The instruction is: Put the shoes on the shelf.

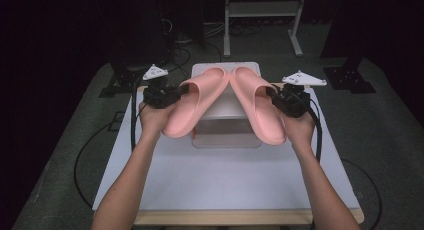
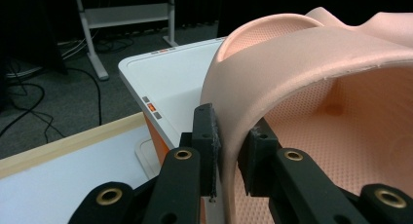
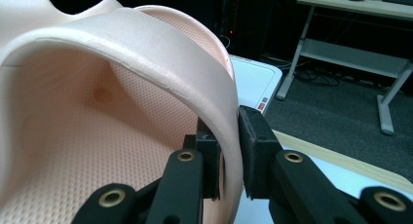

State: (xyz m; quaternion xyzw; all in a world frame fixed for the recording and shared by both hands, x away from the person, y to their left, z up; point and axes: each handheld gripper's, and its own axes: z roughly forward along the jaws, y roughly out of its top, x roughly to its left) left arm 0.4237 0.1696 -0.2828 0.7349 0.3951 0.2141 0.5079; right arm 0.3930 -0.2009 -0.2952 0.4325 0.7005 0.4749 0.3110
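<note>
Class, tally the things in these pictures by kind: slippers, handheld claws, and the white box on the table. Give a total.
Pink slippers: 2, left slipper and right slipper
Claws: 2, left claw and right claw
White box: 1
Total: 5

Your high view looks forward and down on the whole table [image 1: 225, 180] from above your side. Each gripper view rides close behind its jaws, pressed near a slipper strap, facing the far floor. All three share the white box [image 2: 165, 78] and the slippers [image 1: 192, 107].
</note>
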